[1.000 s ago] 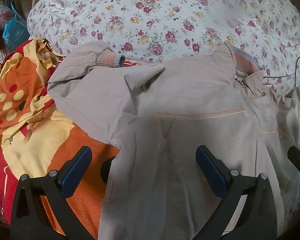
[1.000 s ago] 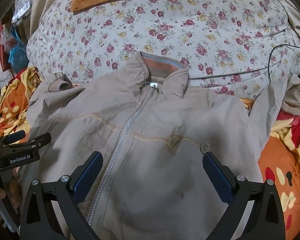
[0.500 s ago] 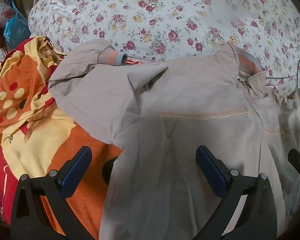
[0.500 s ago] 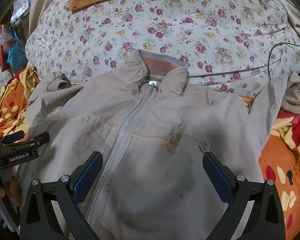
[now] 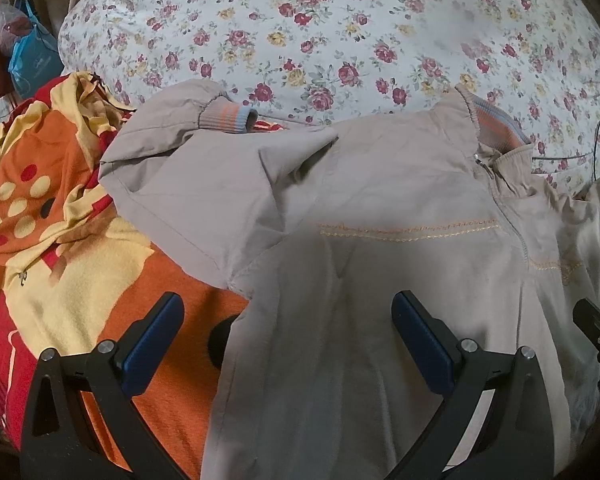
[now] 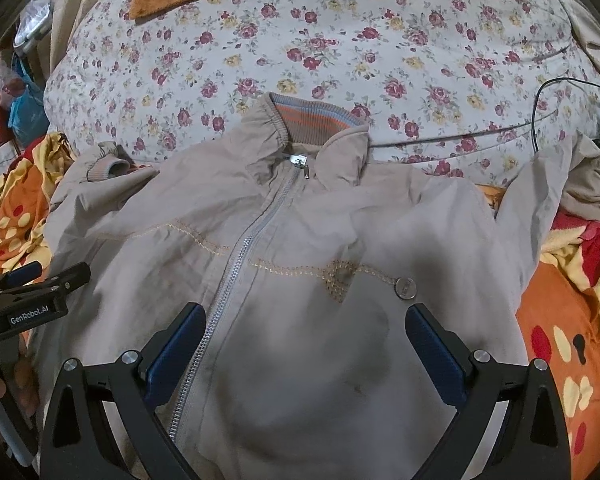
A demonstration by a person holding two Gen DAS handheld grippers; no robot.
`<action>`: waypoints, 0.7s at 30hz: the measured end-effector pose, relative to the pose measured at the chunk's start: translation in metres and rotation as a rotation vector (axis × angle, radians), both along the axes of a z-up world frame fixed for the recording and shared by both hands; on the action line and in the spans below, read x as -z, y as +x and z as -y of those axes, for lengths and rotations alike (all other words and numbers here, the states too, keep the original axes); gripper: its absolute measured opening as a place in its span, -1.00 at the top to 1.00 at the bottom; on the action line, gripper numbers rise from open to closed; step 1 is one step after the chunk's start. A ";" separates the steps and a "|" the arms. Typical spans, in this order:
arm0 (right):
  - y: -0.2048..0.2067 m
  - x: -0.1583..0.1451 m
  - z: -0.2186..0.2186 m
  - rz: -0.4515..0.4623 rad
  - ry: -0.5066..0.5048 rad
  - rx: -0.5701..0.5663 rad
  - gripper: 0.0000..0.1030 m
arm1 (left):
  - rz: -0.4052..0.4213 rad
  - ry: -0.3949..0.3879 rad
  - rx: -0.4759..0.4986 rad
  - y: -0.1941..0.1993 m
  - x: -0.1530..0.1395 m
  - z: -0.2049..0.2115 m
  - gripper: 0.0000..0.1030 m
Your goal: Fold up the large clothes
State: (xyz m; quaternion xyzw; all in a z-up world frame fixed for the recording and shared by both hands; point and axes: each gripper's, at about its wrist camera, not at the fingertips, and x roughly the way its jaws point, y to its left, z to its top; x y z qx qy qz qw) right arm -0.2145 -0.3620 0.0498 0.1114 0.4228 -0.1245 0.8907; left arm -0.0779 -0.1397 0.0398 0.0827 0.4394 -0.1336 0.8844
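Jacket: beige zip-up jacket (image 6: 300,280) lies front side up under both tongs, collar at the far end, zip closed up to the collar.
Left tongs: left gripper (image 5: 288,344) hovers over the jacket's side edge, jaws spread wide, nothing between them; one blue pad is over the blanket, the other over the beige cloth.
Right tongs: right gripper (image 6: 306,350) hangs above the jacket's chest, jaws spread wide and holding nothing; the zip (image 6: 240,264) runs past its left pad, slanting away toward the collar.
Sleeve by the left tongs: one sleeve (image 5: 172,176) is bent out ahead and left of the left gripper, its ribbed striped cuff (image 5: 228,118) at the far end, touching the floral cover.
Sleeve by the right tongs: other sleeve (image 6: 540,200) reaches up and right of the right gripper.
Snap: round metal button (image 6: 405,286) sits just ahead of the right gripper's right pad.
Under the jacket: orange, yellow and red blanket (image 5: 60,248) shows on either side.
Beyond the collar: rose-print bedding (image 6: 340,48) bulges ahead of both tongs, with a black cable (image 6: 548,92) lying on it to the right.
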 end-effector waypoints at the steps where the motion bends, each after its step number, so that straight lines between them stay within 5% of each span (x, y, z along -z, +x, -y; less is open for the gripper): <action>1: 0.000 0.000 0.000 0.001 0.000 0.000 -0.94 | 0.000 0.000 0.000 0.000 0.000 0.000 -1.00; 15: 0.000 0.000 0.000 -0.001 -0.006 0.000 -0.94 | -0.018 -0.017 -0.010 0.003 -0.003 -0.005 -1.00; 21: 0.000 0.001 0.000 -0.002 0.003 0.000 -0.94 | -0.063 -0.103 -0.051 0.025 -0.024 -0.026 -1.00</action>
